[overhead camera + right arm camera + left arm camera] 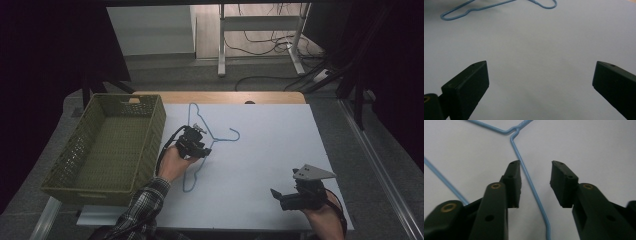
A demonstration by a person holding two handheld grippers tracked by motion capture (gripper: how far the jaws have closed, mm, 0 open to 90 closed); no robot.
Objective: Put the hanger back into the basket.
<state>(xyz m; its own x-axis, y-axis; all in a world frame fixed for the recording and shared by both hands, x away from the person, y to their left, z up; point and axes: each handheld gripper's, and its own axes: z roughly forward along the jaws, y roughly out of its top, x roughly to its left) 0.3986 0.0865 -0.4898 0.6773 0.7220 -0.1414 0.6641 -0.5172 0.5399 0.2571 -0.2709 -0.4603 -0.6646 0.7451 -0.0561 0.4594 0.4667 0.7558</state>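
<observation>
Between the left hand-held gripper's (535,183) jaws, hanger wire (529,180).

no readable text, labels, brands or numbers anywhere — nothing legible on any surface in the three views.

hanger (192,150) light blue | basket (65,170) olive green | sleeve (142,205) plaid

Thin blue wire hanger (200,145), olive woven-look plastic basket (107,150), matt white tabletop (270,160)
</observation>
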